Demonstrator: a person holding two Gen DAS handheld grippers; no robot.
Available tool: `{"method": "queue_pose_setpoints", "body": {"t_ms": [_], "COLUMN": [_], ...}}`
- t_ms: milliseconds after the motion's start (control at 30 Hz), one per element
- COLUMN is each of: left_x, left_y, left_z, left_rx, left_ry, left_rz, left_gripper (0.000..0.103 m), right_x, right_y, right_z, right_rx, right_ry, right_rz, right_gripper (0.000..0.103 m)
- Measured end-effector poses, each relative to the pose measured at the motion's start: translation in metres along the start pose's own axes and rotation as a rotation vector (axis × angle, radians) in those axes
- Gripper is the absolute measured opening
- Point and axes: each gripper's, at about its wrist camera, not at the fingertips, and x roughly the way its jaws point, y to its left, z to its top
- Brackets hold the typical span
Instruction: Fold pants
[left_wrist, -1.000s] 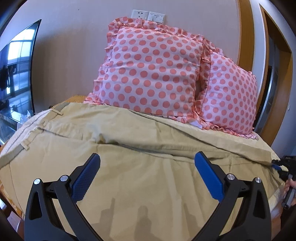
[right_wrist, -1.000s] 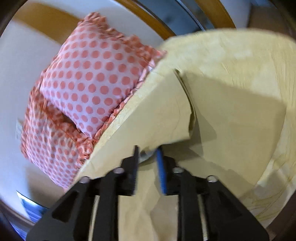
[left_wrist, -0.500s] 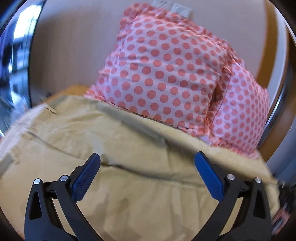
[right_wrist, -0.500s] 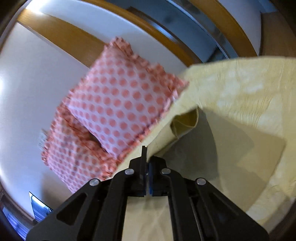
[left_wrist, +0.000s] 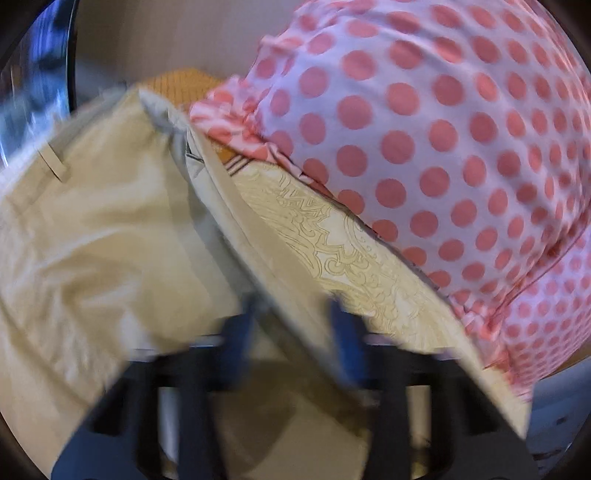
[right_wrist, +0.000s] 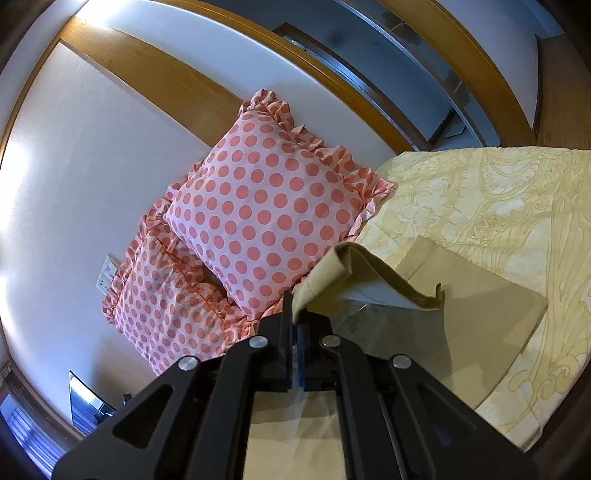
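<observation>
Khaki pants (left_wrist: 96, 236) lie on a cream patterned bedspread (left_wrist: 332, 236). In the blurred left wrist view my left gripper (left_wrist: 295, 332) is low over the pants' far edge, its blue pads partly closed with a fold of khaki fabric between them; contact is unclear. In the right wrist view my right gripper (right_wrist: 295, 325) is shut on a pants leg hem (right_wrist: 332, 269) and holds it lifted above the bedspread (right_wrist: 498, 206), with the rest of the leg (right_wrist: 480, 317) lying flat below.
Two pink polka-dot pillows (right_wrist: 269, 206) lean against the wall at the head of the bed, close to the left gripper (left_wrist: 443, 147). A wooden door frame (right_wrist: 221, 92) and a wall socket (right_wrist: 107, 273) are behind them.
The left gripper moved forward and down to the pants' far edge by the pillow and its jaws narrowed. The right gripper closed on the leg hem and lifted it.
</observation>
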Motion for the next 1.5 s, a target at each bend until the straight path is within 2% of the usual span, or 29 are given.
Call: {"method": "queue_pose_setpoints", "body": {"t_ms": [67, 133, 233, 267, 333, 467, 567, 767, 867, 967, 1000, 1033, 1133, 1233, 1267, 1300, 1333, 1367, 1400, 1433, 1500], "left_x": [-0.019, -0.054, -0.132, -0.163, -0.192, -0.203, -0.194, -0.196, -0.193, -0.199, -0.202, -0.208, -0.232, -0.255, -0.266, -0.271, -0.273, -0.272, -0.269, -0.266, -0.254], "left_y": [0.014, 0.014, 0.020, 0.031, 0.053, 0.093, 0.106, 0.118, 0.119, 0.119, 0.119, 0.119, 0.122, 0.125, 0.127, 0.128, 0.129, 0.128, 0.126, 0.126, 0.123], "left_z": [-0.004, -0.014, -0.057, -0.083, -0.123, -0.186, -0.211, -0.238, -0.245, -0.253, -0.255, -0.258, -0.267, -0.267, -0.266, -0.265, -0.261, -0.258, -0.254, -0.252, -0.246], "left_rx": [-0.052, 0.005, 0.113, 0.133, 0.143, 0.133, 0.123, 0.114, 0.133, 0.179, 0.189, 0.207, 0.242, 0.221, 0.211, 0.208, 0.212, 0.216, 0.222, 0.227, 0.242], "left_ry": [-0.038, -0.088, -0.211, -0.246, -0.254, -0.189, -0.153, -0.135, -0.147, -0.183, -0.191, -0.207, -0.289, -0.414, -0.474, -0.507, -0.534, -0.537, -0.547, -0.554, -0.532], "left_rz": [-0.067, -0.096, -0.132, -0.142, -0.140, -0.091, -0.061, -0.080, -0.075, -0.064, -0.061, -0.056, -0.042, 0.023, 0.021, 0.017, 0.022, 0.036, 0.051, 0.058, 0.063], "left_gripper": [0.008, 0.008, 0.008, 0.008, 0.008, 0.008, 0.008, 0.008, 0.008, 0.011, 0.012, 0.016, 0.018, 0.019, 0.020, 0.026, 0.048, 0.064, 0.080, 0.080, 0.080], "right_x": [0.002, -0.002, -0.013, -0.016, -0.018, -0.022, -0.029, -0.043, -0.039, -0.040, -0.048, -0.055, -0.069, -0.066, -0.062, -0.057, -0.051, -0.049, -0.043, -0.036, -0.031], "right_y": [-0.001, -0.004, -0.015, -0.020, -0.034, -0.064, -0.073, -0.075, -0.076, -0.072, -0.071, -0.070, -0.069, -0.080, -0.081, -0.083, -0.082, -0.078, -0.074, -0.072, -0.064], "right_z": [0.003, 0.008, 0.011, 0.010, 0.003, -0.014, -0.019, -0.017, -0.018, -0.022, -0.022, -0.022, -0.018, -0.016, -0.017, -0.021, -0.024, -0.027, -0.031, -0.034, -0.041], "right_rx": [-0.011, -0.025, -0.018, -0.013, 0.004, 0.067, 0.089, 0.066, 0.037, -0.013, -0.014, -0.019, -0.059, -0.032, -0.026, -0.024, -0.032, -0.061, -0.081, -0.090, -0.140], "right_ry": [0.000, -0.020, -0.040, -0.035, 0.001, 0.066, 0.069, 0.035, 0.056, 0.075, 0.044, 0.016, -0.052, -0.041, -0.032, -0.014, -0.004, -0.017, -0.001, 0.018, 0.006], "right_rz": [-0.013, -0.040, -0.083, -0.105, -0.161, -0.221, -0.233, -0.285, -0.335, -0.404, -0.406, -0.415, -0.485, -0.488, -0.481, -0.466, -0.459, -0.459, -0.439, -0.417, -0.424], "right_gripper": [0.001, 0.001, 0.001, 0.001, 0.001, 0.001, 0.001, 0.001, 0.002, 0.020, 0.042, 0.057, 0.056, 0.051, 0.050, 0.048, 0.048, 0.047, 0.041, 0.036, 0.032]}}
